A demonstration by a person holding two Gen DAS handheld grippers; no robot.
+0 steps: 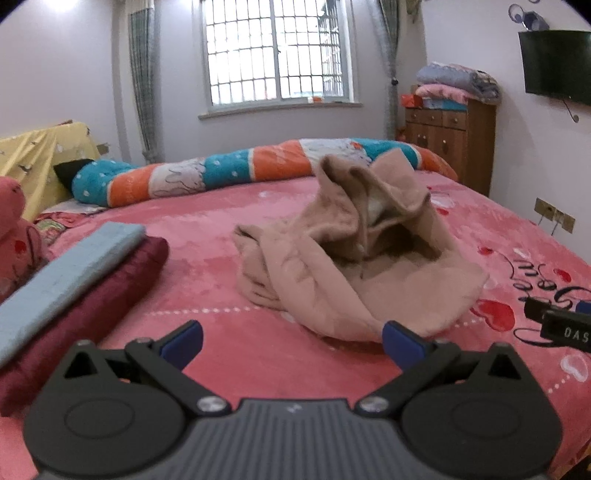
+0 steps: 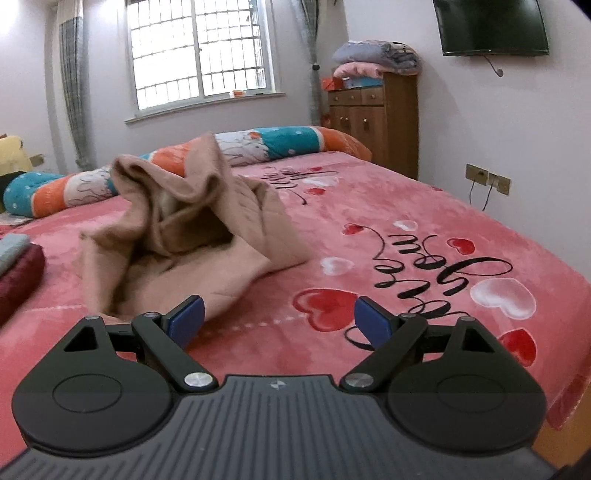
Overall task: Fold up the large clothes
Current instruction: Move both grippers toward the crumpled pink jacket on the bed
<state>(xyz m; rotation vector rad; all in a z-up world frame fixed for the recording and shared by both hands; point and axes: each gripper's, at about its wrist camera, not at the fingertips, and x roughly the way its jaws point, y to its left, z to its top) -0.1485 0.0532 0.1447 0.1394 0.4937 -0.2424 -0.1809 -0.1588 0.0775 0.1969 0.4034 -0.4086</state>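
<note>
A tan garment (image 1: 343,254) lies crumpled in a heap on the pink bed (image 1: 221,266), part of it standing up in a peak. It also shows in the right wrist view (image 2: 184,236). My left gripper (image 1: 291,341) is open and empty, just in front of the garment's near edge. My right gripper (image 2: 279,321) is open and empty, near the garment's front right corner. The right gripper's tip shows at the right edge of the left wrist view (image 1: 561,325).
Folded light blue (image 1: 62,280) and dark red (image 1: 92,314) clothes are stacked at the left of the bed. A rolled colourful quilt (image 1: 240,166) lies along the far side. A wooden dresser (image 2: 376,122) with blankets stands by the right wall, under a TV (image 2: 491,26).
</note>
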